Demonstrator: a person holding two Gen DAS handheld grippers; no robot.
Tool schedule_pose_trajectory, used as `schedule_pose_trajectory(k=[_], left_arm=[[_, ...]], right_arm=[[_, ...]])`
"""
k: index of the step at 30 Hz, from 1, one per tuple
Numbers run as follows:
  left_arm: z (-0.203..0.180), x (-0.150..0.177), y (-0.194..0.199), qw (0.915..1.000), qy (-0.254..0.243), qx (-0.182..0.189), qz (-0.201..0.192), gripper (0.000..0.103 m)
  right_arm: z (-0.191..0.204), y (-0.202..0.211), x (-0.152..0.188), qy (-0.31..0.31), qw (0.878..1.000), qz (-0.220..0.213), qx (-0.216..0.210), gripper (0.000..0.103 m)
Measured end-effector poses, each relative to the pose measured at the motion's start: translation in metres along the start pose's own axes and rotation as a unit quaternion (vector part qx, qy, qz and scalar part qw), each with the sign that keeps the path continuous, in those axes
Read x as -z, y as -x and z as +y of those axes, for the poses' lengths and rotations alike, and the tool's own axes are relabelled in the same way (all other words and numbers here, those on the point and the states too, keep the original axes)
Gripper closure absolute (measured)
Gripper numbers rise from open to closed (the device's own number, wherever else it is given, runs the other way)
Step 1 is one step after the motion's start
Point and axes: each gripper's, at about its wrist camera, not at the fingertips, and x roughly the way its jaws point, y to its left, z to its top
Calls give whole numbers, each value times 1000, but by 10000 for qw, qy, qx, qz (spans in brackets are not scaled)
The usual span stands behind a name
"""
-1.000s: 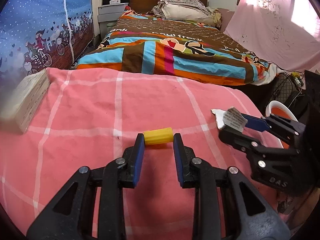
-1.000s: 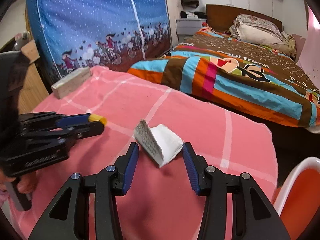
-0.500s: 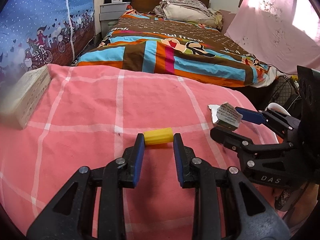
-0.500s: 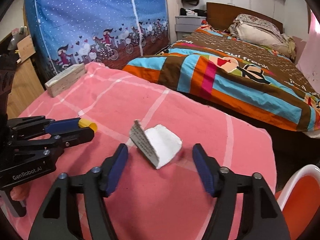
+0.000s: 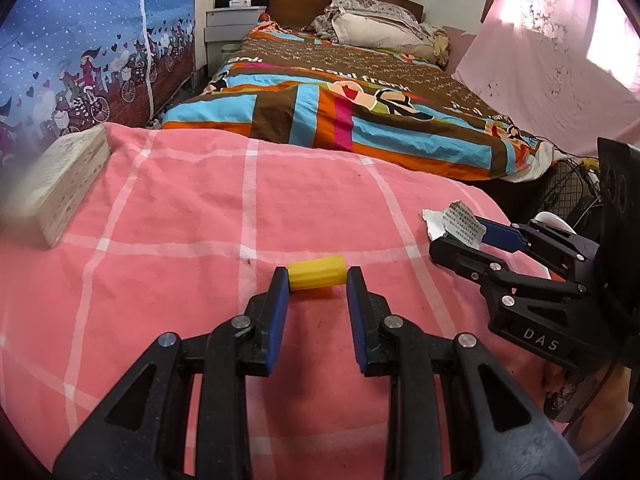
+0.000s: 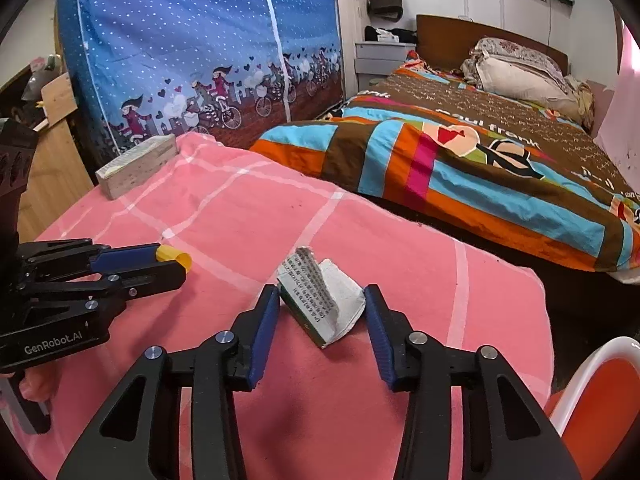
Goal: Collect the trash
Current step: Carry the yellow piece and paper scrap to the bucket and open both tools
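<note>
left gripper [image 5: 318,280]: clenched on the yellow cap [image 5: 317,277], one blue pad on each end; cap sits at the fingertips, low over the pink cloth [image 5: 180,208]
right gripper [image 6: 321,300]: jaws closing around the torn carton scrap [image 6: 320,296]; left pad at the printed edge, right pad at the white flap's fold; firm contact not clear yet
cap handling: looks like small rigid ribbed plastic, light; end-to-end hold seems secure, could roll if freed
scrap handling: thin folded card, light and floppy, likely to crush or slide out; best taken across the folded spine, not the loose flap
between grippers: the two sit side by side, near but apart, each visible from the other's camera
tabletop edge: drops off just right of the right gripper, white-and-orange chair [image 6: 592,396] below it
open room: bare cloth ahead of both grippers
far left: wooden block [image 5: 60,184] at the tabletop's back corner, well clear
beyond: bed [image 5: 360,96] past the far edge
bin: none in view
</note>
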Motion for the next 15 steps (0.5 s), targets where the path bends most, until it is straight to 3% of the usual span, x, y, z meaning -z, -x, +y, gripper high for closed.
schedule_pose_trajectory(k=[7, 15], left_arm=[[1, 3, 20, 9986, 32, -32, -521, 71], [-5, 11, 50, 9906, 5, -62, -1363, 71]], right_arm=[[2, 29, 5, 22, 9972, -737, 146, 63], [9, 70, 17, 13, 9830, -1811, 306, 63]])
